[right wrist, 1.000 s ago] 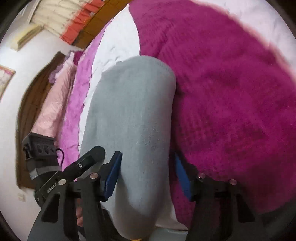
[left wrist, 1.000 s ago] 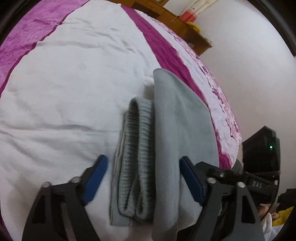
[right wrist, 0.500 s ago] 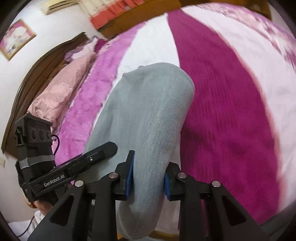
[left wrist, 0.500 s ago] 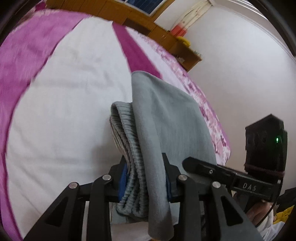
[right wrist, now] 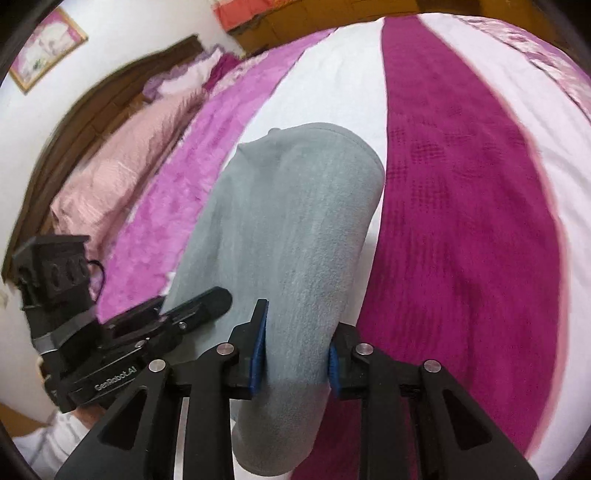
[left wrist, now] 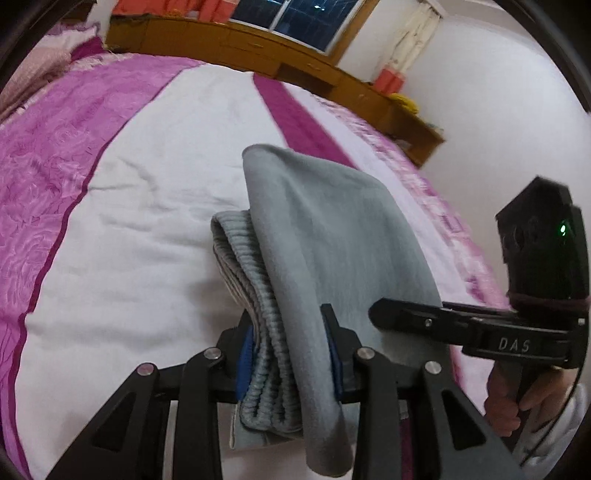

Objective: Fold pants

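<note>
Two grippers, left gripper [left wrist: 288, 354] and right gripper [right wrist: 295, 350], had jaws clamped on near edges of grey pants [left wrist: 325, 236] raised above the bed [left wrist: 147, 221], long axis running away toward the far fold; keeping both edges level would probably fold them squarely

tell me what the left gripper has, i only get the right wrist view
Observer: The left gripper is clamped on the pants at a thick ribbed band, folded in layers.
Operator: is that band visible from my side
Observer: No. The ribbed band sits on the far side of the smooth grey fabric from the right gripper, toward the white part of the bedspread.
Operator: anything behind the bed
Observer: A dark window above a long wooden cabinet.
</note>
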